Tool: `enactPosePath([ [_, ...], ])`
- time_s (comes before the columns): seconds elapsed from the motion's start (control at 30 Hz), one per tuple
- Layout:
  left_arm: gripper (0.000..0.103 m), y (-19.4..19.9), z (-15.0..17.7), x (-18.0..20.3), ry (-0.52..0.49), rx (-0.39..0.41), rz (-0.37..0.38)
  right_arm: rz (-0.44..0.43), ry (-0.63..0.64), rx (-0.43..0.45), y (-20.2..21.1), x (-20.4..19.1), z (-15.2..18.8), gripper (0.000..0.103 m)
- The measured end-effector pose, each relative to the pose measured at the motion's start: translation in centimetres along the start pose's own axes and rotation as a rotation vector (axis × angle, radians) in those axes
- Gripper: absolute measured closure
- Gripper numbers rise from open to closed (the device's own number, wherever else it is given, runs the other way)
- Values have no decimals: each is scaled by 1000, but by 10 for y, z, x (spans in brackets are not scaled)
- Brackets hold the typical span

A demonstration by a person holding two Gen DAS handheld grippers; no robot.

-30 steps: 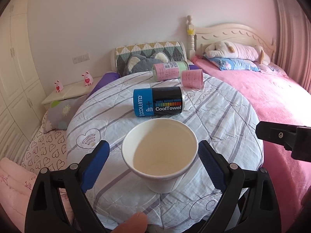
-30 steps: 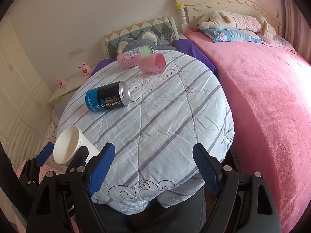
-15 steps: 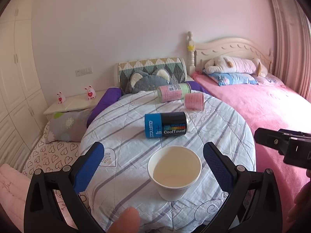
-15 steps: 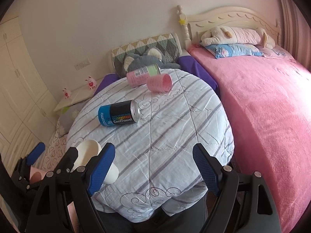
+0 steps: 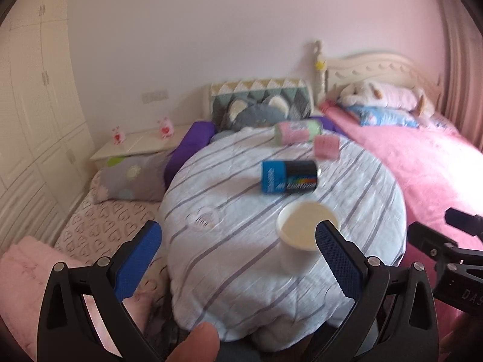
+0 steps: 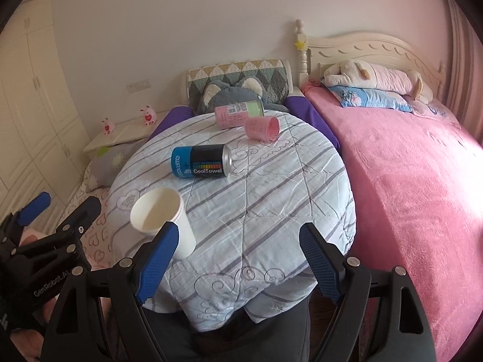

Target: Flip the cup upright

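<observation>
Nearby, a can (image 6: 201,161) reading "CoolTowel" lies beyond the upright cup (image 6: 163,220); both tongs (image 5: 238,259) (image 6: 238,259) gape wide, empty.

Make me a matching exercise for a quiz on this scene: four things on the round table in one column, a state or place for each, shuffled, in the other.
Things:
1. white cup
2. blue can
3. pink cup
4. pink-green can

States or places:
a. on its side, silver end toward the bed
b. at the table's far edge, by the grey cushion
c. mouth up, nearest the grippers
d. on its side, open mouth showing, just in front of the farthest can

Pairs: 1-c, 2-a, 3-d, 4-b
</observation>
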State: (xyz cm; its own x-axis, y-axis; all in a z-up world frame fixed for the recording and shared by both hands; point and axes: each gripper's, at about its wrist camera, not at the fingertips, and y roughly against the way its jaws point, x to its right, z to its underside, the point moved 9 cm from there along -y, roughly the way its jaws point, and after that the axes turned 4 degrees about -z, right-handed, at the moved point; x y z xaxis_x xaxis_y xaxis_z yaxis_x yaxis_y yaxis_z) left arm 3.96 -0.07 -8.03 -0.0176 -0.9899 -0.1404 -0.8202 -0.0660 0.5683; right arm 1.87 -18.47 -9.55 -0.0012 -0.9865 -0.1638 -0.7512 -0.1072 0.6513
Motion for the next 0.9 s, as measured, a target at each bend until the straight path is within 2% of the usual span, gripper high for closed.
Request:
enactPosePath([
  [0.13, 0, 9, 26, -15, 15, -67, -21, 38, 47, -2, 11, -6, 19, 20],
  [0.3, 0, 25, 49, -21, 23, -86, -24, 47, 57, -15, 18, -8, 44, 20],
  [0.6, 0, 42, 46, -15, 0, -50, -26, 43, 114, 44, 38, -30, 38, 20],
  [0.9, 0, 43, 47, -13, -3, -64, -20, 66, 93, 63, 42, -21, 37, 20],
])
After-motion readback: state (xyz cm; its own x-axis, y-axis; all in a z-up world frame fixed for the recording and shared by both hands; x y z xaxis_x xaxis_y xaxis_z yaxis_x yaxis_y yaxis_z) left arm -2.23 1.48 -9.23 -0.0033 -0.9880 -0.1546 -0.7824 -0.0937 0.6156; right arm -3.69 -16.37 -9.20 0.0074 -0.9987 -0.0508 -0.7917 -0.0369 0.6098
